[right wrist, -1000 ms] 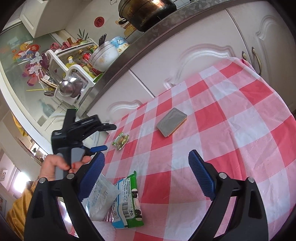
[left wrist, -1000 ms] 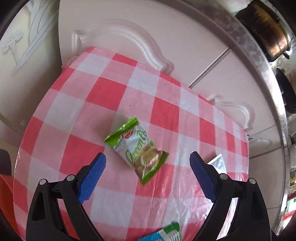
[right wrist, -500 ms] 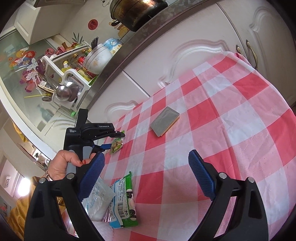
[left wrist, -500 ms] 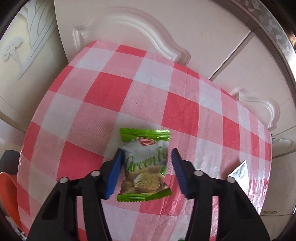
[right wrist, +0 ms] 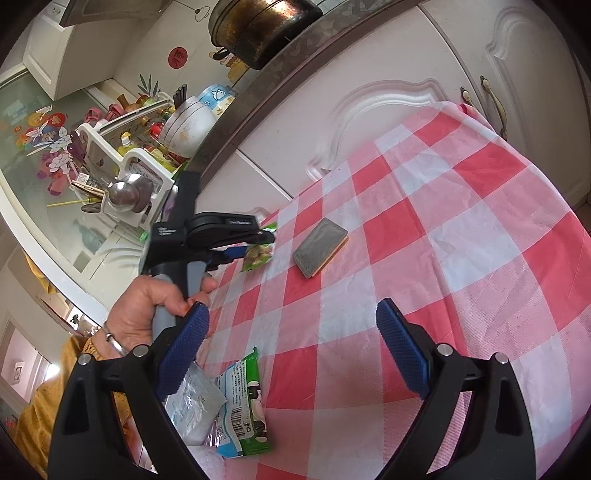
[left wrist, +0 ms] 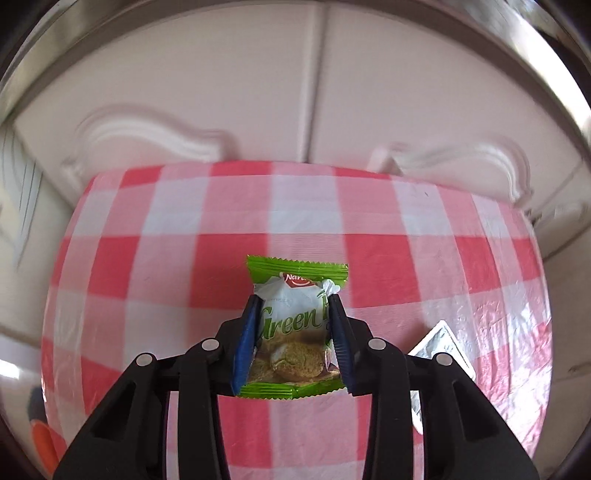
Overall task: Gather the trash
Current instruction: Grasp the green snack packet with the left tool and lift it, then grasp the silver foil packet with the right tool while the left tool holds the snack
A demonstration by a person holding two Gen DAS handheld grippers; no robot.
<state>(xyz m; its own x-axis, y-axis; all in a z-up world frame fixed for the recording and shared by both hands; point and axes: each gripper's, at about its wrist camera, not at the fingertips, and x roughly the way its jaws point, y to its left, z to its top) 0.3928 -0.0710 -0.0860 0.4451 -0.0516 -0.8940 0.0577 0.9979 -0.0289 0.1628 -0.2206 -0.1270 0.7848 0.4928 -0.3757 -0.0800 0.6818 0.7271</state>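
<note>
A green snack packet (left wrist: 295, 321) lies on the red-and-white checked tablecloth (left wrist: 184, 258), between the blue pads of my left gripper (left wrist: 294, 300). The jaws are closing, the pads press its sides and the wrapper buckles. Whether it is clear of the cloth I cannot tell. From the right wrist view the left gripper (right wrist: 264, 240) points down at the packet (right wrist: 256, 254), held by a hand (right wrist: 147, 310). My right gripper (right wrist: 291, 310) stands open above the cloth, nothing between its fingers. Below its left finger lie a green-and-white wrapper (right wrist: 243, 410) and a clear plastic bag (right wrist: 192, 402).
A grey sponge pad (right wrist: 320, 246) lies right of the packet. A silver sachet (left wrist: 439, 343) shows behind the left gripper's right finger. White cabinet doors (left wrist: 258, 92) stand right behind the table. The counter holds a dark pot (right wrist: 258, 26) and a dish rack (right wrist: 129, 155).
The left gripper swung round over the packet, dropped its fingers to either side and drew them in from wide open onto the wrapper. The right gripper stayed put, open.
</note>
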